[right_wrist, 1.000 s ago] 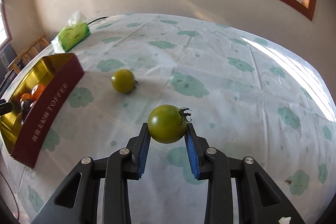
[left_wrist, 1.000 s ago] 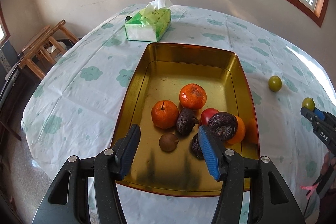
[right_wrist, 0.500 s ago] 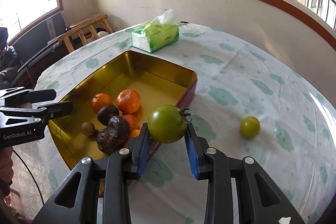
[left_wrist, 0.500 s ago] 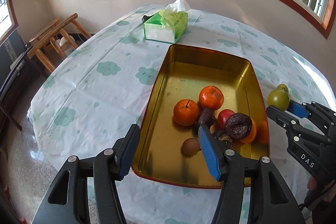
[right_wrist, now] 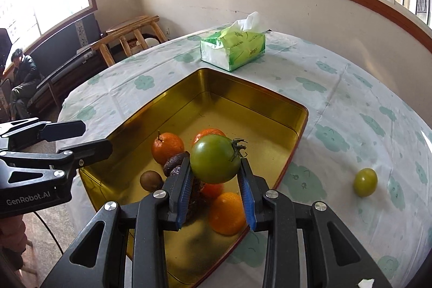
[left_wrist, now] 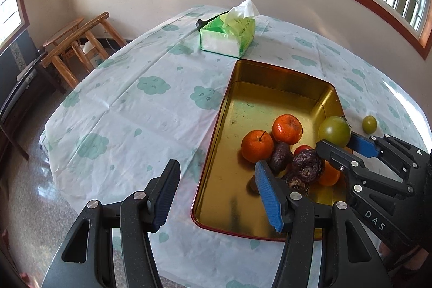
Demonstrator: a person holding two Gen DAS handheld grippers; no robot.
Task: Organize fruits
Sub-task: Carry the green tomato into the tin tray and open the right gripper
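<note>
Gripping green tomato, right gripper, above tin

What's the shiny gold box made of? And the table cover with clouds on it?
Gold box: looks like metal, a glossy tin; its walls mirror the fruit and light. Table cover: probably thin plastic sheet; it shows creases, fold lines and a soft sheen.

The right gripper pointed steeply downward, its blue pads clamped on a green tomato held aloft. The left gripper also angled down, jaws parted with nothing between them; the right one sat at its three o'clock.
</note>
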